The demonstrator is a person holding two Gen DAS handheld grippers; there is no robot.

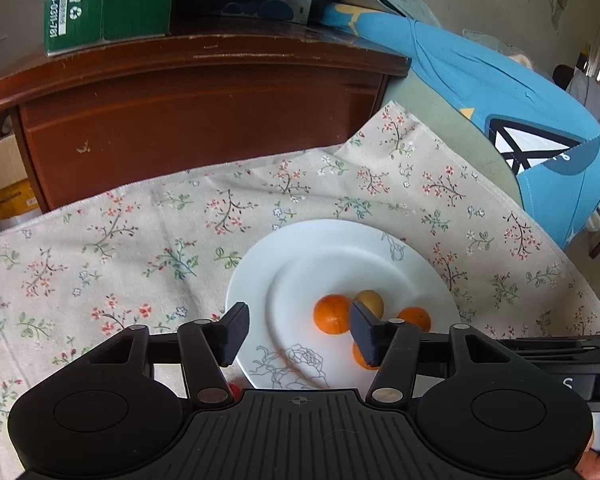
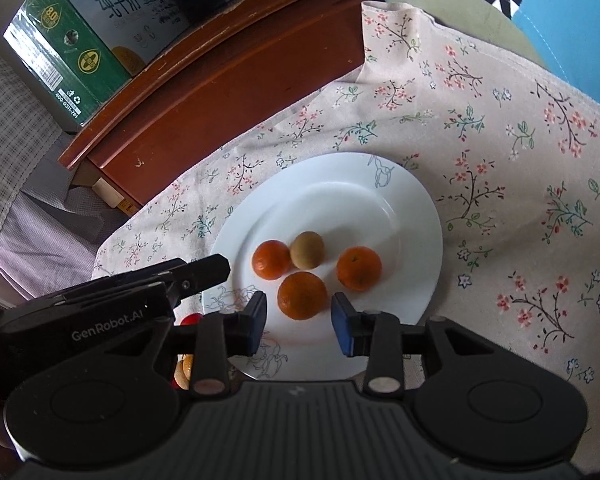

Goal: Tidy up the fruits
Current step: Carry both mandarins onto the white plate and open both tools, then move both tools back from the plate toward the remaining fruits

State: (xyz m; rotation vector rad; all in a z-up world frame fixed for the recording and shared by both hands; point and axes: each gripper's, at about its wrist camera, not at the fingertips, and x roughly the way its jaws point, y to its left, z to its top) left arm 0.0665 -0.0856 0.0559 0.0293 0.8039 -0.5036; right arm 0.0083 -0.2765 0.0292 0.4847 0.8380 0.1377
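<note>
Nearest the right wrist camera, the right gripper (image 2: 299,322) hangs low over the near rim of the white round ceramic plate (image 2: 404,184), jaws released and parted, with nothing pressed between the pads. The largest orange mandarin (image 2: 302,295) sits just beyond the gap, apparently set down or lined up for a grasp; which one cannot be told.

Three more fruits lie on the plate: a second mandarin (image 2: 271,259) at far left, a small yellow-green round fruit (image 2: 307,250) touching it, and a third mandarin (image 2: 358,268) to the right, slightly apart. All are gathered in the near half of the well, consistent with collecting the fruit on one dish.

The left gripper (image 1: 298,330) stands over the plate's near-left rim, jaws open and empty, angled toward the cluster.

A small red object (image 2: 191,319) and orange fruit (image 2: 186,368) show beyond the plate's left edge, partly hidden by the gripper bodies; these appear still to be sorted.

The plate rests on a beige floral cloth (image 2: 500,140) covering the tabletop, and a brown wooden cabinet (image 2: 240,72) stands behind.
</note>
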